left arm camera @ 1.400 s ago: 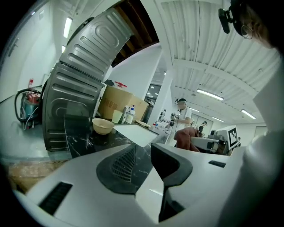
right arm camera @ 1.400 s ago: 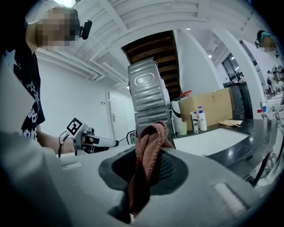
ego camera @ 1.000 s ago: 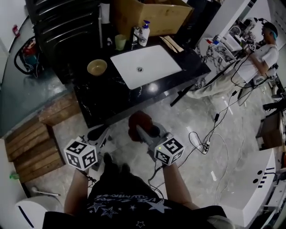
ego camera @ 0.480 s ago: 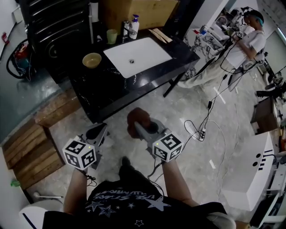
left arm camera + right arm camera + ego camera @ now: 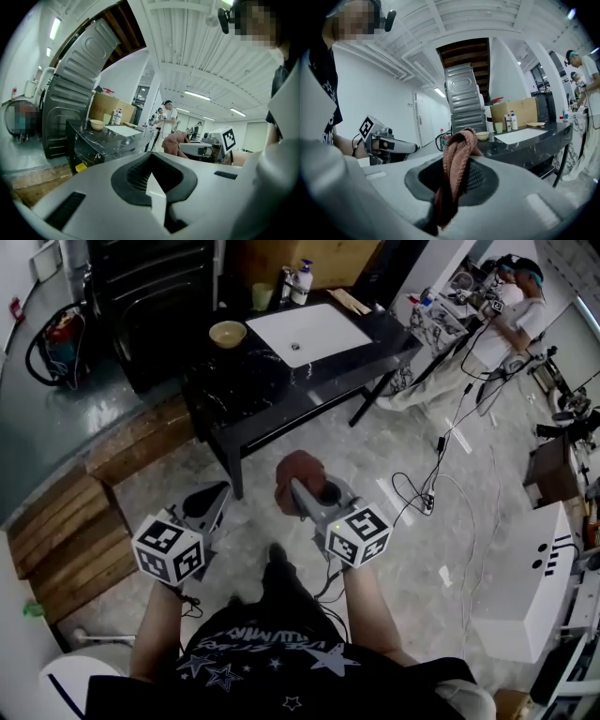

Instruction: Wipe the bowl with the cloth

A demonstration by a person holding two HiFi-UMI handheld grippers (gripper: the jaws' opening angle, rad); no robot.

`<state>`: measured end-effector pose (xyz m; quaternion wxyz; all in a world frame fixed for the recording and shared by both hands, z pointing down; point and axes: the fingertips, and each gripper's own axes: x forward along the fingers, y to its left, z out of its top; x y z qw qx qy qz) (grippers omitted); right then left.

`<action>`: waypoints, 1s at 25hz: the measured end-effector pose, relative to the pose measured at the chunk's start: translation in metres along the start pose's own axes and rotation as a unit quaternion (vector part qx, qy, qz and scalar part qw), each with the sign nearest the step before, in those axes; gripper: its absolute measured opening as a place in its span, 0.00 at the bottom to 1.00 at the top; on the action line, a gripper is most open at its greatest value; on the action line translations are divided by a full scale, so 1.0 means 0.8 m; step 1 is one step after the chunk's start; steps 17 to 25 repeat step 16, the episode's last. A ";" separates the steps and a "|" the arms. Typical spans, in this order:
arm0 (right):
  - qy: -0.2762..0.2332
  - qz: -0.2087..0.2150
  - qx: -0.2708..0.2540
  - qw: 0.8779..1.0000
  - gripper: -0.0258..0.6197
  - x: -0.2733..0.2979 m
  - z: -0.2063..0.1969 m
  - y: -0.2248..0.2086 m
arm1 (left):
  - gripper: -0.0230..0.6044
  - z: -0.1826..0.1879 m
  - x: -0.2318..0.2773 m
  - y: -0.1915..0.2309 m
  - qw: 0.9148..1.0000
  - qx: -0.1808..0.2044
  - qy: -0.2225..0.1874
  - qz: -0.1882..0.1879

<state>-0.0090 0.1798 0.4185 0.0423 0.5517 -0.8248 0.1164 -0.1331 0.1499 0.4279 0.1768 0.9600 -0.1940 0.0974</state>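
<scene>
Above grey floor (image 5: 412, 559), right hand-held gripper (image 5: 304, 497) points forward, clamping cloth (image 5: 296, 471)

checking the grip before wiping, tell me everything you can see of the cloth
The cloth is reddish brown with a ribbed, knitted look, soft and bunched into a folded loop. The right gripper has its jaws shut on the lower part, so the loop stands up above them. In the head view it is a rounded lump at the gripper's tip, held in the air over the pale floor, short of the black table and well away from the bowl.
</scene>
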 end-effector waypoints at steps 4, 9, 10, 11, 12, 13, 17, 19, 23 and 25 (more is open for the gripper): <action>0.005 -0.012 -0.002 1.000 0.13 -0.022 -0.019 0.057 | 0.05 -0.024 -0.057 -0.008 1.000 0.003 0.001 -0.008; 0.006 -0.033 0.012 0.999 0.13 -0.052 -0.035 0.099 | 0.05 -0.044 -0.106 -0.021 1.000 0.004 0.004 -0.017; 0.006 -0.038 0.017 0.999 0.13 -0.057 -0.037 0.104 | 0.05 -0.046 -0.112 -0.024 1.000 0.005 0.004 -0.019; 0.008 -0.043 0.018 0.999 0.13 -0.060 -0.039 0.109 | 0.05 -0.048 -0.118 -0.027 1.000 0.006 0.005 -0.021; 0.014 -0.047 0.015 0.999 0.13 -0.062 -0.042 0.115 | 0.05 -0.050 -0.123 -0.028 1.000 0.007 0.005 -0.021; 0.022 -0.050 0.007 0.998 0.13 -0.063 -0.044 0.122 | 0.05 -0.052 -0.128 -0.030 1.000 0.007 0.005 -0.021; 0.048 -0.057 -0.022 0.997 0.13 -0.065 -0.051 0.143 | 0.05 -0.055 -0.141 -0.035 1.000 0.007 0.003 -0.019; 0.048 -0.057 -0.022 0.997 0.13 -0.065 -0.051 0.143 | 0.05 -0.055 -0.141 -0.035 1.000 0.007 0.003 -0.019; 0.048 -0.057 -0.022 0.997 0.13 -0.065 -0.051 0.143 | 0.05 -0.055 -0.141 -0.035 1.000 0.007 0.003 -0.019; 0.048 -0.057 -0.022 0.997 0.13 -0.065 -0.051 0.143 | 0.05 -0.055 -0.141 -0.035 1.000 0.007 0.003 -0.019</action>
